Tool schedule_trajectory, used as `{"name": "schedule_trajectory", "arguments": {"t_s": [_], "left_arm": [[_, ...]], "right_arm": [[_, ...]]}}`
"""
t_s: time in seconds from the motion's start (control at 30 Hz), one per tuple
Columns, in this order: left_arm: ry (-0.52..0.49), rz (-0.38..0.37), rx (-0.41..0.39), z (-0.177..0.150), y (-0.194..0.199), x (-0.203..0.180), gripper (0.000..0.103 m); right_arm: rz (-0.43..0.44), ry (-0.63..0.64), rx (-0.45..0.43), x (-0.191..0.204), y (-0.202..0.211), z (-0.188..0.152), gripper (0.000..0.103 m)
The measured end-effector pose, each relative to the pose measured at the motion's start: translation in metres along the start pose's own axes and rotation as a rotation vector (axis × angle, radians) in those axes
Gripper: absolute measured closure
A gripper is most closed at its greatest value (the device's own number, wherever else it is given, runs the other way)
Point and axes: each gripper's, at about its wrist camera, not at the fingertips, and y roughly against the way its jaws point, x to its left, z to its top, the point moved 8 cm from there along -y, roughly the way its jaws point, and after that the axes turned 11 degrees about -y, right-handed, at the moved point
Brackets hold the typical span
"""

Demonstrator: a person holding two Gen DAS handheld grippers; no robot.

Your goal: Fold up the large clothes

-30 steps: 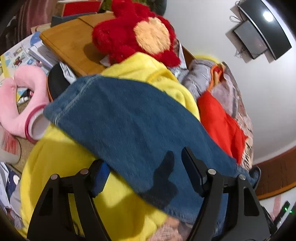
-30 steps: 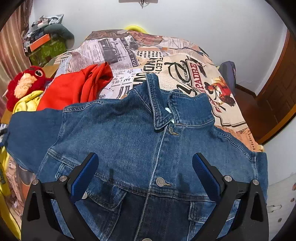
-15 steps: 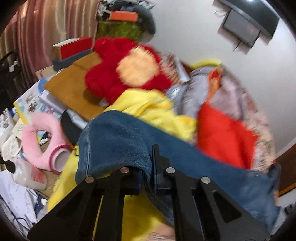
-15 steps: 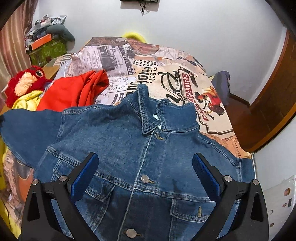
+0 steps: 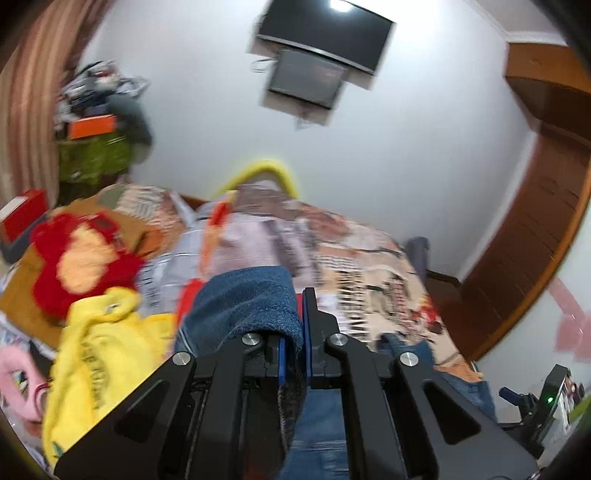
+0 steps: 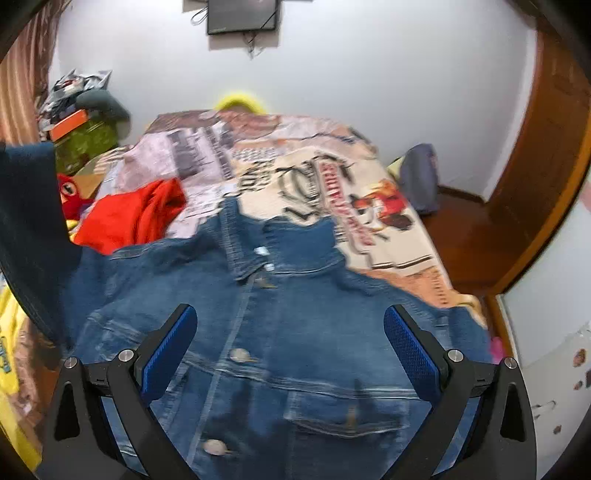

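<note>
Blur hid detail. One jacket (image 6: 280, 332) lay on the bed (image 6: 332, 177) beyond the wide-apart right gripper (image 6: 290, 345); the left gripper (image 5: 293, 332) pinched its one raised sleeve (image 5: 251, 299), cuff unseen.

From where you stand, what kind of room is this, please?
Most likely a bedroom at home: a bed with a printed cover, a screen on the wall, and a red soft toy beside the bed.

Home bedroom, bed (image 6: 391, 236), wall-mounted television (image 5: 325, 44)
</note>
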Motion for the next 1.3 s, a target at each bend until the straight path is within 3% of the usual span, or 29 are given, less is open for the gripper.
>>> {"name": "schedule_trajectory", "arguments": {"t_s": [0.23, 0.47, 0.73, 0.87, 0.97, 1.1, 1.3], "left_arm": [[-0.111, -0.114, 0.078, -0.011, -0.044, -0.113, 0.097], [-0.224, -0.219, 0.236, -0.075, -0.09, -0.21, 0.097], [-0.329, -0.319, 0.512, -0.162, -0.123, -0.263, 0.097], [-0.415, -0.359, 0.586, -0.182, -0.12, -0.284, 0.086], [-0.459, -0.372, 0.56, -0.181, -0.107, -0.29, 0.071], [-0.482, -0.382, 0.46, -0.161, -0.079, -0.29, 0.052], [-0.471, -0.316, 0.315, -0.12, -0.04, -0.25, 0.04]], "right_arm": [[-0.041, 0.08, -0.085, -0.02, 0.02, -0.003, 0.002], [-0.047, 0.108, -0.05, -0.038, 0.011, -0.015, 0.002], [-0.029, 0.044, 0.04, -0.063, -0.001, -0.033, 0.002], [-0.003, -0.019, 0.077, -0.072, 0.0, -0.035, 0.002], [0.002, -0.039, 0.09, -0.074, 0.004, -0.036, 0.002], [-0.012, -0.031, 0.082, -0.076, 0.014, -0.035, 0.002], [-0.003, 0.004, 0.056, -0.061, 0.03, -0.022, 0.002]]}}
